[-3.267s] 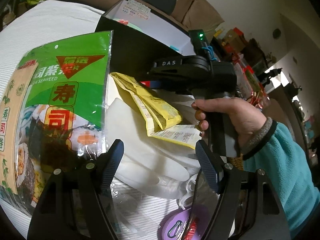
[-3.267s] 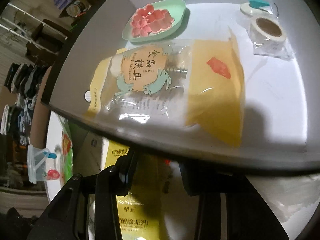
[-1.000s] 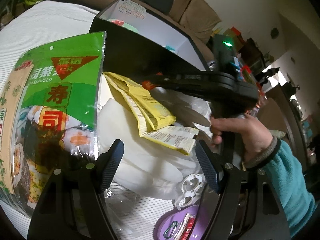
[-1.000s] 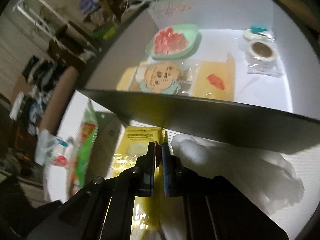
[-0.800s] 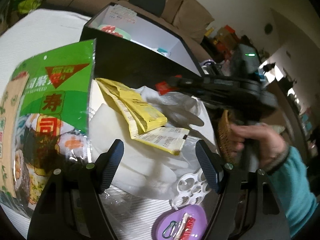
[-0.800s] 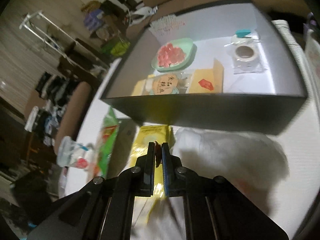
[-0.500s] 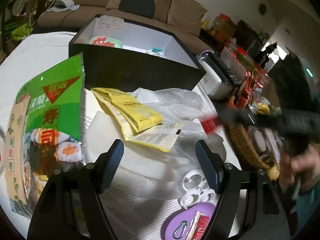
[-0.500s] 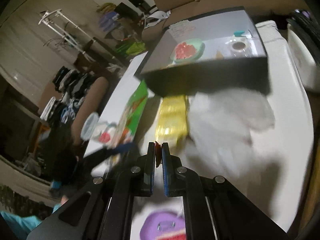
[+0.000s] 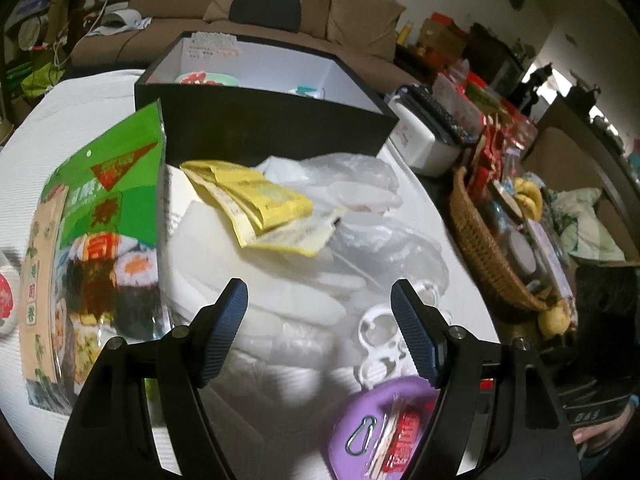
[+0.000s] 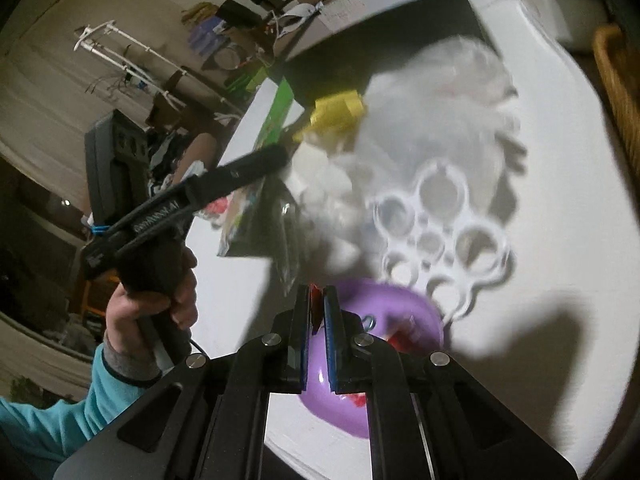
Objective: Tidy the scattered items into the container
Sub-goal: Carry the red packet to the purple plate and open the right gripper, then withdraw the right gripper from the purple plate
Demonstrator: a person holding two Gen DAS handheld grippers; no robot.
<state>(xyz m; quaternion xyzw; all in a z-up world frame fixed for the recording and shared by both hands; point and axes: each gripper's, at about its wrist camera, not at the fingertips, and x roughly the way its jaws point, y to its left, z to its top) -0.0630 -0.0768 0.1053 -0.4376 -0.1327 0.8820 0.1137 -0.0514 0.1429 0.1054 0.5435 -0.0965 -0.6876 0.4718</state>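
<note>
My left gripper: jaws spread wide, nothing between them, held over the pile of loose items on the white ribbed tablecloth.

My right gripper: jaws nearly together with only a thin slit between; a sliver of red shows in the slit, but I cannot tell whether it is pinched. It hangs over the purple pouch.

Container: black box with white inside, at the far side of the table; a mint-green dish with red pieces shows inside, and a sheet of small writing, too small to read, stands against its far wall.

Scattered items, all outside the box:
- Green seaweed packet, left of the pile, leaning tilted; yellow and red Chinese characters and a sushi picture, the small text blurred.
- Yellow sachets, lying on the white heap just in front of the box wall; print unreadable.
- White gloves and clear plastic bags, heaped in the middle.
- White plastic ring holder, flat on the cloth, touching the pouch's far edge.
- Purple pouch with a metal carabiner and a red-labelled packet on it, label blurred.

Beside the table: wicker basket of jars and bananas, and a white appliance.
</note>
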